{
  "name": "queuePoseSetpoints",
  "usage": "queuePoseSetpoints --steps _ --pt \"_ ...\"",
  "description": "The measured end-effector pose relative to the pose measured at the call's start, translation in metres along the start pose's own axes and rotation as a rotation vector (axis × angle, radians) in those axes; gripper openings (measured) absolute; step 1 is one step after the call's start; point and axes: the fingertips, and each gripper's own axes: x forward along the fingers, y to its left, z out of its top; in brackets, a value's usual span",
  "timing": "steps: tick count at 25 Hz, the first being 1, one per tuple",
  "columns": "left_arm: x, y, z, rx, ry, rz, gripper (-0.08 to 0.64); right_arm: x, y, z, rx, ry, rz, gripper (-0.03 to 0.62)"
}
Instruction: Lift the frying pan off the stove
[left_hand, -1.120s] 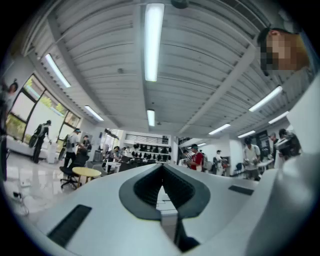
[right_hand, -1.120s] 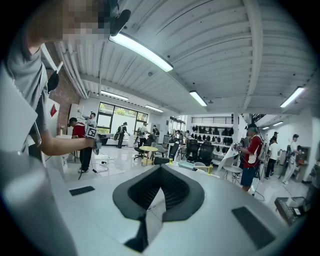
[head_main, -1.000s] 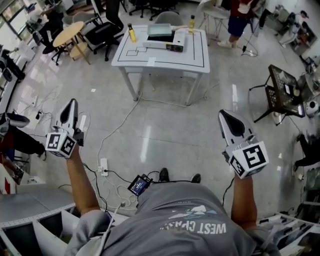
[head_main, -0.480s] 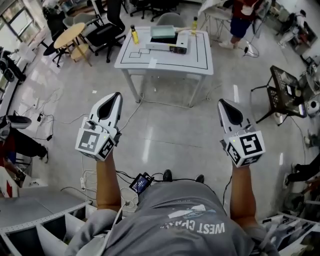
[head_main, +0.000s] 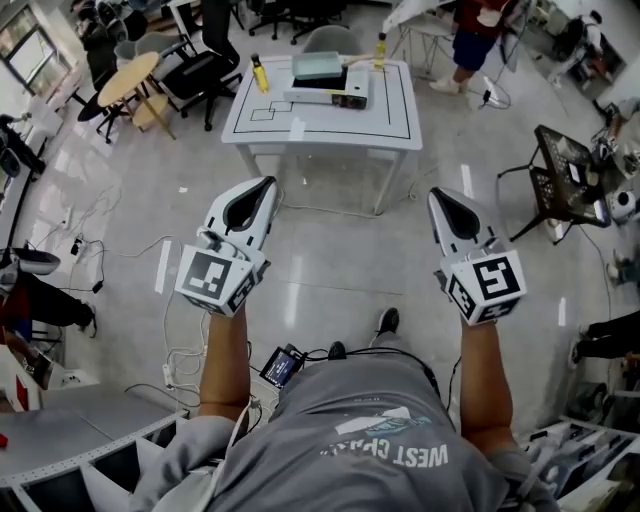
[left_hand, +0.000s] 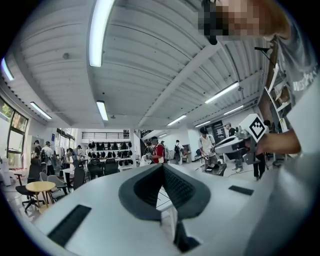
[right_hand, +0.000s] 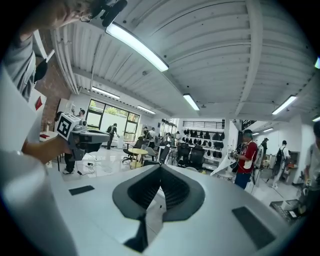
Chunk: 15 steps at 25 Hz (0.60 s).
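Far ahead stands a white table (head_main: 320, 125) bearing a flat white appliance (head_main: 330, 94) with a grey-green flat thing (head_main: 320, 67) on top. At this distance I cannot tell a frying pan or a stove. My left gripper (head_main: 262, 186) is raised in mid-air over the floor, well short of the table, with its jaws shut and empty (left_hand: 161, 166). My right gripper (head_main: 438, 196) hovers at the same height to the right, also shut on nothing (right_hand: 160, 167). Each gripper view shows the other gripper off to the side.
Two yellow bottles (head_main: 259, 72) (head_main: 380, 47) stand on the table. Cables and a power strip (head_main: 190, 350) lie on the floor at left. A black chair (head_main: 560, 185) is at right, office chairs and a round table (head_main: 125, 78) at back left. A person (head_main: 470, 45) stands behind the table.
My left gripper has swung from the far left up and inward, now level with the right one. The right gripper has barely moved. The table sits slightly nearer in view.
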Motion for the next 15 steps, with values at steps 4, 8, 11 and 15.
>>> queuePoseSetpoints --steps 4,8,11,15 --pt "0.018 0.001 -0.003 0.005 0.019 -0.001 -0.003 0.020 -0.012 -0.002 0.011 -0.010 0.022 0.009" --pt "0.035 0.007 -0.006 0.016 0.043 0.021 -0.003 0.045 -0.027 -0.002 -0.005 -0.020 0.057 0.011" --pt "0.051 0.011 -0.009 0.017 0.066 0.040 -0.003 0.064 -0.045 -0.003 0.007 -0.024 0.078 0.009" --pt "0.080 0.016 -0.017 0.013 0.091 0.064 -0.003 0.089 -0.075 -0.008 0.018 -0.029 0.106 0.009"
